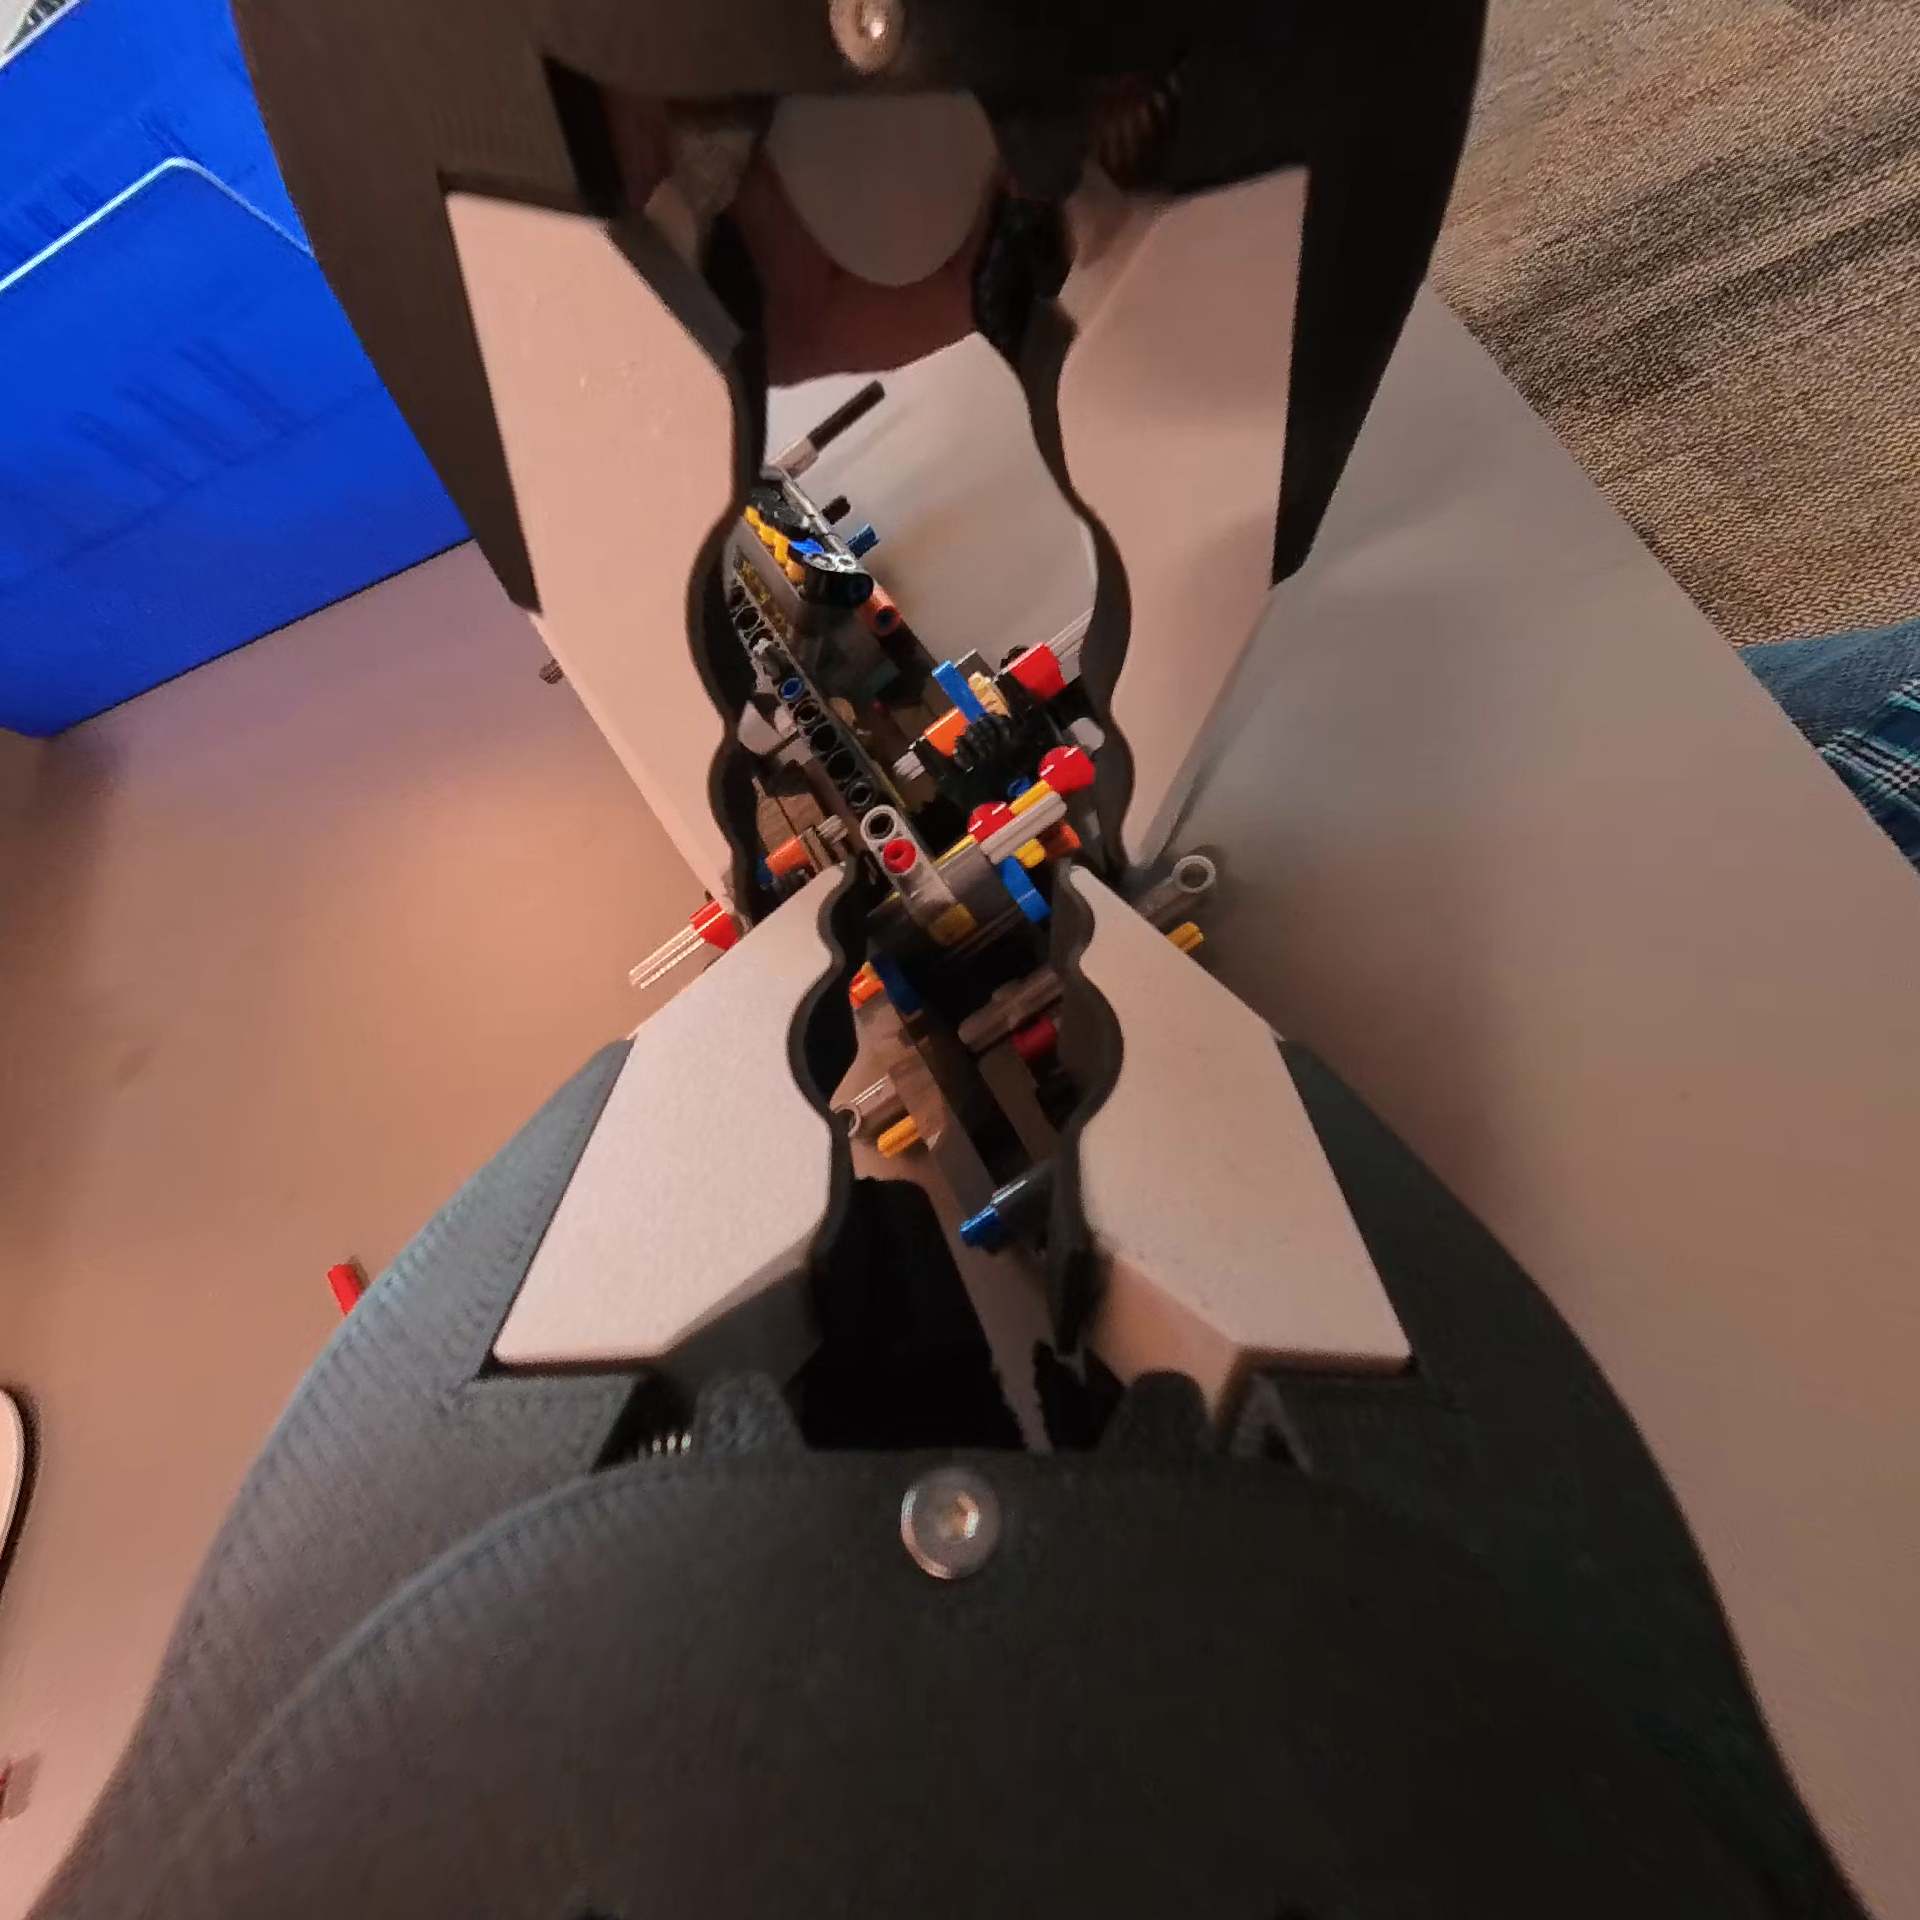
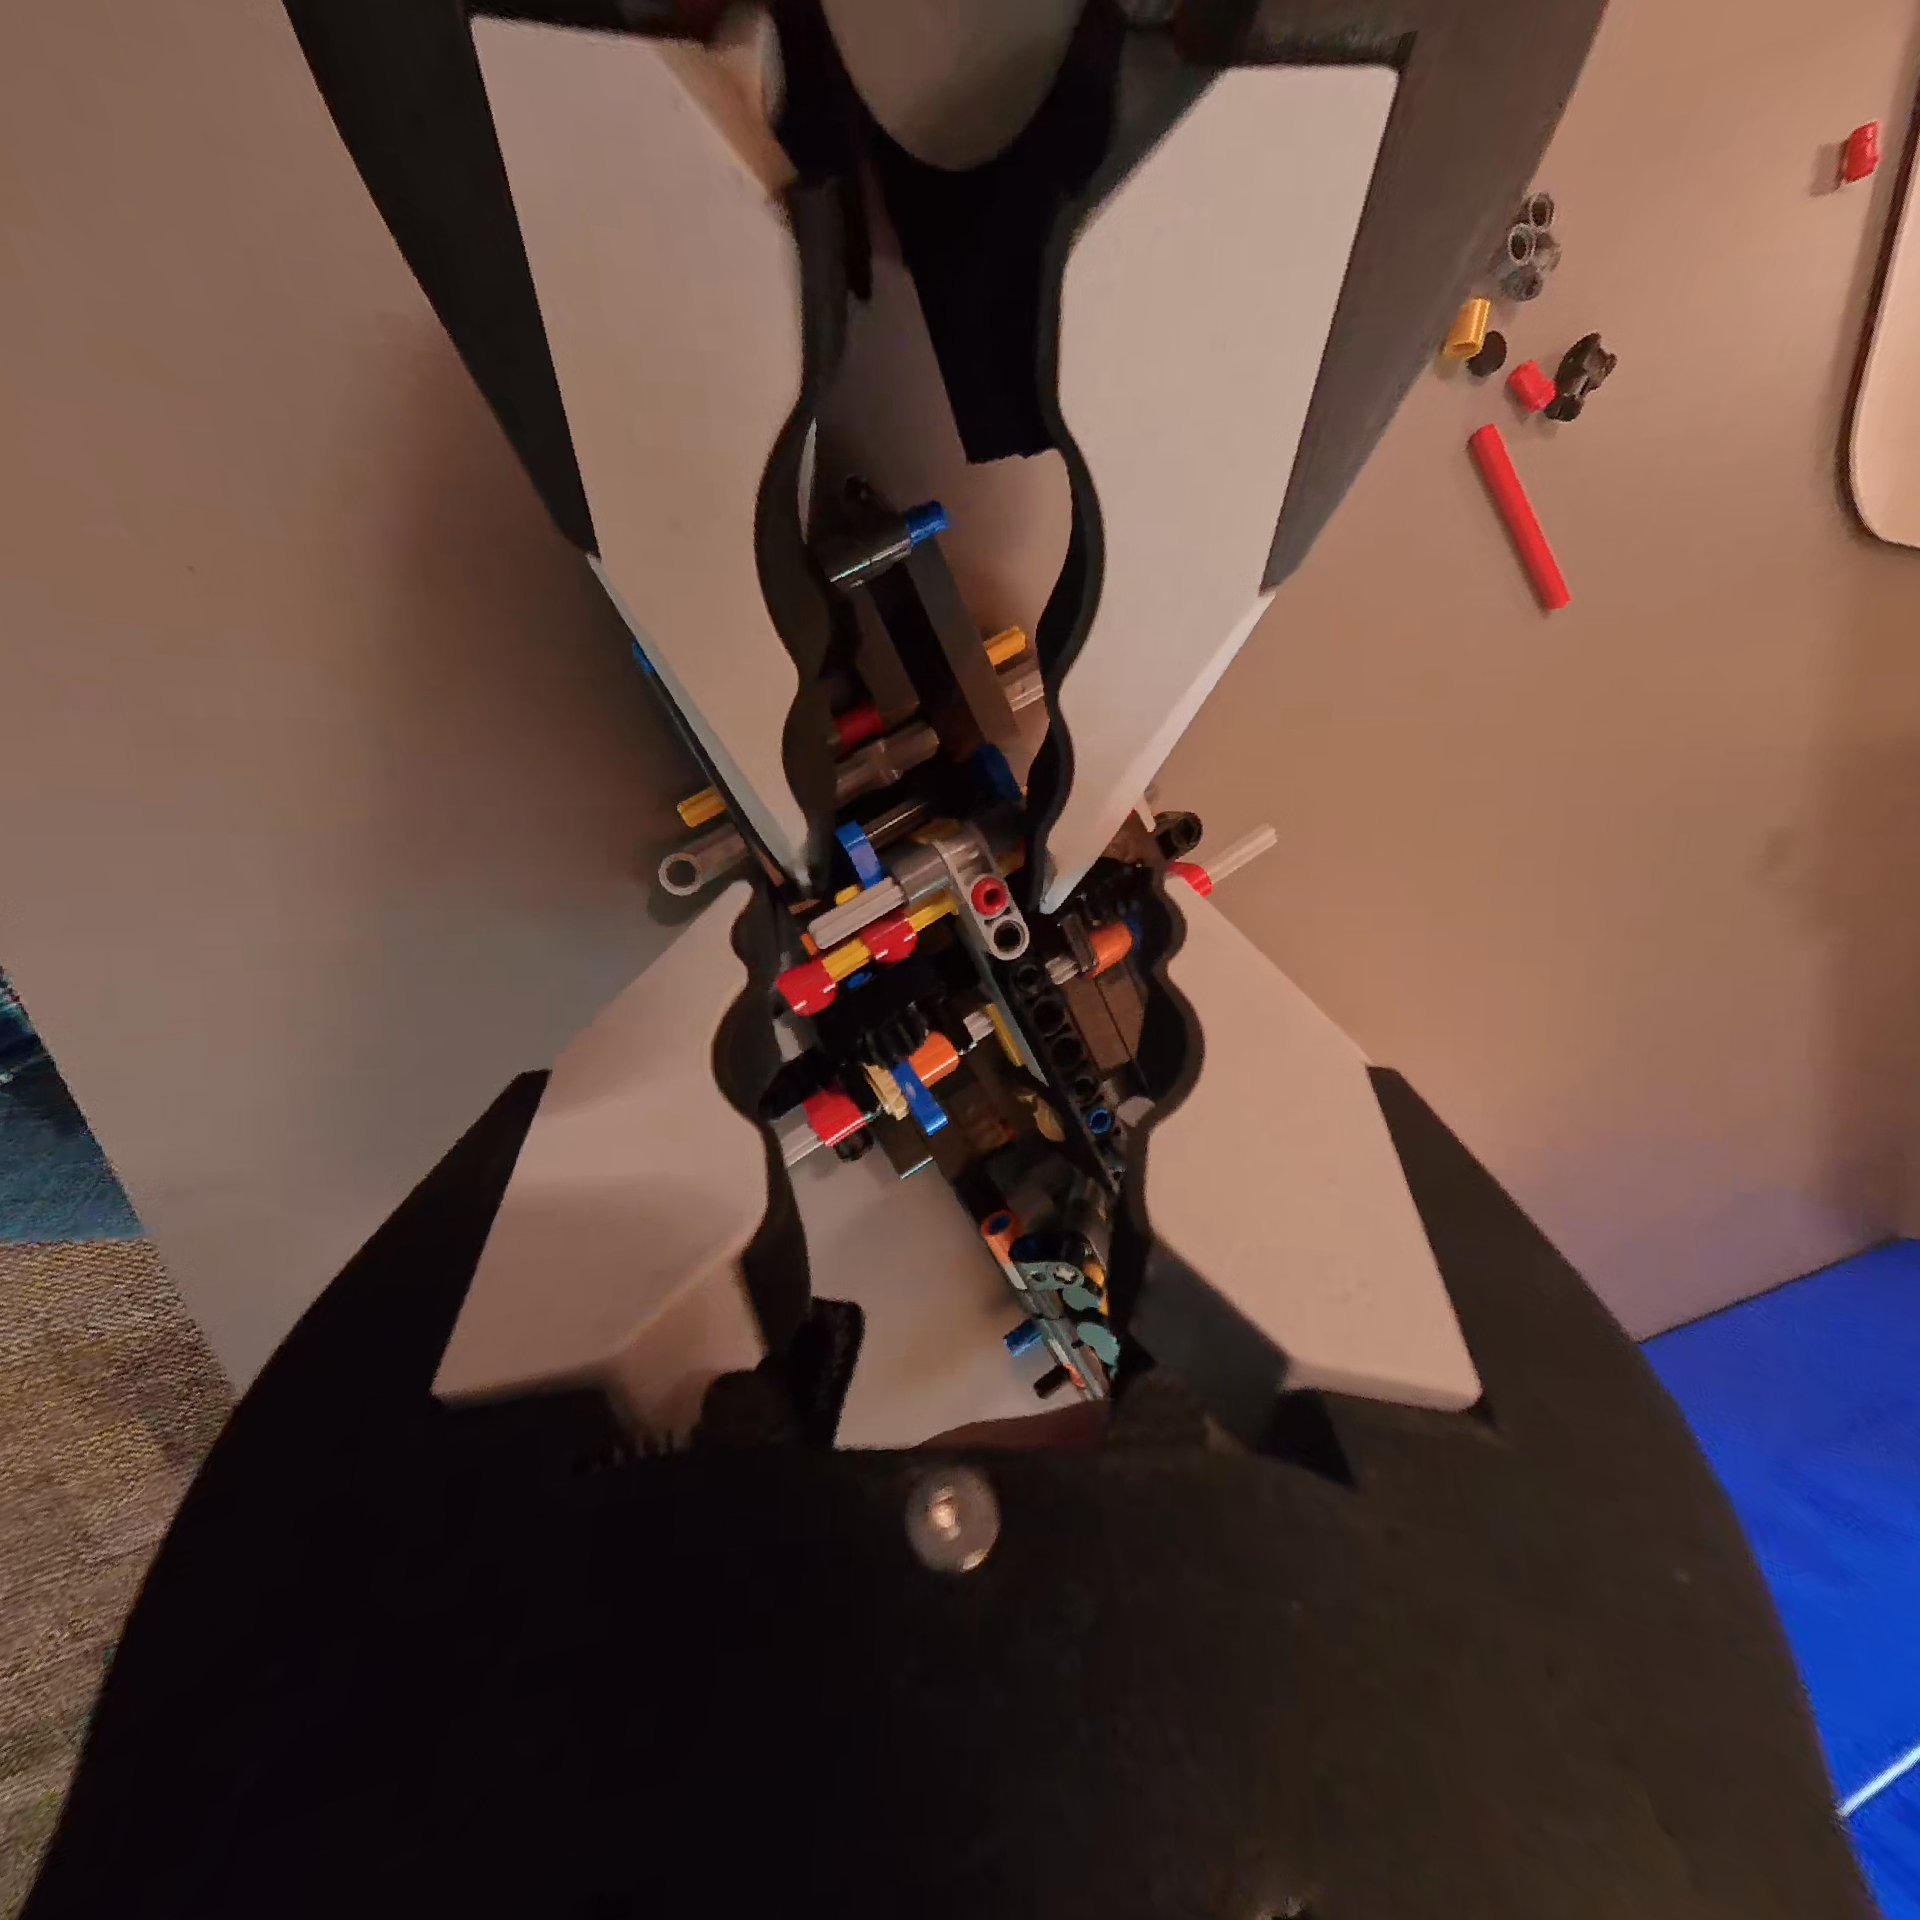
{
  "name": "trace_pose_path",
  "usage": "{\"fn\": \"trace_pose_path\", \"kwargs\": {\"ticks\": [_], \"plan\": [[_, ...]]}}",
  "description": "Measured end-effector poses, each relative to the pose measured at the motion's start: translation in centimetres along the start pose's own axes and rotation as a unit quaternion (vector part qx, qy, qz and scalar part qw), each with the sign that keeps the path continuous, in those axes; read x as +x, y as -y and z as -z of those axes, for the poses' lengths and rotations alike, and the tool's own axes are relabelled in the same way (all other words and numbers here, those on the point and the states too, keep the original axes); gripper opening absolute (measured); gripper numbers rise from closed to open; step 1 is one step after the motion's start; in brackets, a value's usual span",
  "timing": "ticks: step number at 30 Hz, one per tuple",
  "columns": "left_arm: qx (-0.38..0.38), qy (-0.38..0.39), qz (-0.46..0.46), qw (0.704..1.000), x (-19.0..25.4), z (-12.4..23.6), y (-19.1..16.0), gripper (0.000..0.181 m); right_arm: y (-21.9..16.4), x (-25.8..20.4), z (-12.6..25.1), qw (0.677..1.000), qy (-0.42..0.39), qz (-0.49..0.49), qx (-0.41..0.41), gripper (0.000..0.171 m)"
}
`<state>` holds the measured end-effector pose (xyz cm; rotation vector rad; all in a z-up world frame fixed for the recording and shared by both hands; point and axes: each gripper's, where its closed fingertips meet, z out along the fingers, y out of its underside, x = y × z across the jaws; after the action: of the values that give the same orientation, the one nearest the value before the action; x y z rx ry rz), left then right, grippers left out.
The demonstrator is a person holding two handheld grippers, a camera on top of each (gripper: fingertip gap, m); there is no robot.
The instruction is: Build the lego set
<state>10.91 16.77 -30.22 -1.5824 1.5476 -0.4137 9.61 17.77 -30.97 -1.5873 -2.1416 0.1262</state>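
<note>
A long Lego Technic assembly (image 1: 935,748) of dark beams, a black gear and red, blue, yellow and orange pins is held above the white table (image 1: 312,1039). My left gripper (image 1: 961,894) comes from below in its own view and is shut on one end of it. The right gripper (image 1: 935,888) comes from the top and is shut on the other end, tip to tip with the left. In the right wrist view the assembly (image 2: 935,1018) sits between the right gripper's (image 2: 966,909) wavy black pads, with the left gripper (image 2: 925,894) facing it from above.
A blue bin (image 1: 156,416) stands at the table's side and also shows in the right wrist view (image 2: 1818,1455). Loose pieces lie on the table: a red axle (image 2: 1519,516), a yellow pin (image 2: 1467,324), grey connectors (image 2: 1529,244). A white tray edge (image 2: 1886,416) and carpet (image 1: 1662,260) show beyond. Only a small space, under 4 cm, lies between the two pairs of fingers.
</note>
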Motion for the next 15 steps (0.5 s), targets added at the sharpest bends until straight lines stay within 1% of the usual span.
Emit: {"fn": "trace_pose_path", "kwargs": {"ticks": [1, 3, 8, 12, 13, 15], "plan": [[0.0, 0.0, 0.0, 1.0, 0.0, 0.0, 0.0, 0.034, 0.3, 0.0, 0.3, 1.0, 0.002, -0.009, 0.006, 0.066], [0.0, 0.0, 0.0, 1.0, 0.0, 0.0, 0.0, 0.035, 0.6, 0.2, 1.1, 1.0, -0.006, -0.024, 0.019, 0.068], [0.003, -0.014, 0.009, 1.0, 0.3, 0.1, 0.1, 0.038, -1.0, 0.2, 3.6, 0.993, -0.029, -0.11, 0.039, 0.063], [0.008, -0.053, 0.039, 0.998, 0.6, 0.5, 0.3, 0.049, -2.5, 0.0, 5.3, 0.979, -0.063, -0.189, 0.051, 0.055], [0.012, -0.058, 0.04, 0.997, 0.4, 0.9, 0.5, 0.05, -2.7, -0.2, 5.5, 0.975, -0.066, -0.205, 0.056, 0.05], [0.027, -0.074, 0.045, 0.996, -0.2, 1.8, 1.2, 0.051, -3.0, -1.0, 5.7, 0.968, -0.066, -0.234, 0.061, 0.047]]}}
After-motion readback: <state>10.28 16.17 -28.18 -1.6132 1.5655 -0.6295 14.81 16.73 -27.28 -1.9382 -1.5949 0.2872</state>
